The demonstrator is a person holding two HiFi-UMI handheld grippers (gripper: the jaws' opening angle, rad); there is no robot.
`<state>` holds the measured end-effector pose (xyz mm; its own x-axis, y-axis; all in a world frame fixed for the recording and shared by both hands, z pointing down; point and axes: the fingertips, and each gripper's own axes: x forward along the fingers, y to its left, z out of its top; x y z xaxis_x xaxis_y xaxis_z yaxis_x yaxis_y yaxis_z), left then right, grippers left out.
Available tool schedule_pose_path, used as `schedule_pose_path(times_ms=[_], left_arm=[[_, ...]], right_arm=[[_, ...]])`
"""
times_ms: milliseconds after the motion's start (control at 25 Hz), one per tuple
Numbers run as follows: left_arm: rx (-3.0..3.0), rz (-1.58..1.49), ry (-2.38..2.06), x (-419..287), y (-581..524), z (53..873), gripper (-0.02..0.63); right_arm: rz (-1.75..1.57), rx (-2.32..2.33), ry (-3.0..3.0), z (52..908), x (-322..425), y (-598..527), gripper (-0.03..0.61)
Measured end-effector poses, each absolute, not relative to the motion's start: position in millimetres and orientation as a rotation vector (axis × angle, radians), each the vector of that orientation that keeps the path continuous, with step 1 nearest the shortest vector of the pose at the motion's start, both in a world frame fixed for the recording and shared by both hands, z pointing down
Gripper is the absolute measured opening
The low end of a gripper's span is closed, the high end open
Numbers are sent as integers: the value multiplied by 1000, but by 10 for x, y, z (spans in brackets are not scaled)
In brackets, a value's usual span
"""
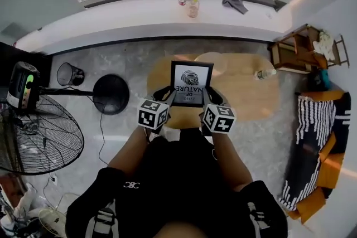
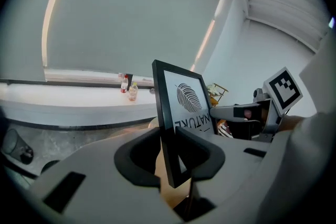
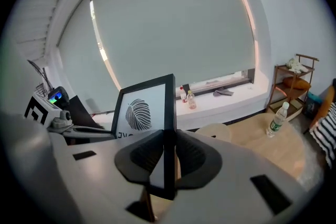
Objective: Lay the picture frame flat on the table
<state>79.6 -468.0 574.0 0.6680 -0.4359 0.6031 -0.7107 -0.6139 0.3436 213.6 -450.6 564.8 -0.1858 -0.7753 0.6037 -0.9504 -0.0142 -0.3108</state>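
The black picture frame (image 1: 191,82) shows a leaf print and the word NATURE. It is held upright over the near edge of the oval wooden table (image 1: 248,95). My left gripper (image 1: 167,95) is shut on its left edge and my right gripper (image 1: 208,97) on its right edge. In the left gripper view the frame (image 2: 184,99) stands edge-on between the pads of the left gripper (image 2: 170,152), with the right gripper (image 2: 244,113) across from it. In the right gripper view the frame (image 3: 144,110) sits clamped in the right gripper (image 3: 168,157).
A water bottle (image 1: 265,73) stands on the table's right part, and a pale round object (image 1: 215,61) lies behind the frame. A wooden shelf (image 1: 298,47) and a striped chair (image 1: 315,142) are at the right. A fan (image 1: 33,131), its round base (image 1: 110,94) and a bin (image 1: 70,73) are at the left.
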Motion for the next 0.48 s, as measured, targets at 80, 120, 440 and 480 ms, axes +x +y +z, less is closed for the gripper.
schedule_pose_path(times_ms=[80,120,440,480], left_arm=[[2272,677,-872,949,-4794,6019,104],[2251,691,-863,1020,-4842,6166,104],[2020,772,-751,1409,-4686,7224,107],[1995,788,-739,1425,-4674,7358,107]], right_arm=[[1044,1785,-1981,5926,2286,-4617,87],[1066,1771,-1966,6073,2359,-4673,87],[1323,1614,-1794,7258,2770,-4577,87],[1343,1594,-1773,7391,2783,-4558,87]])
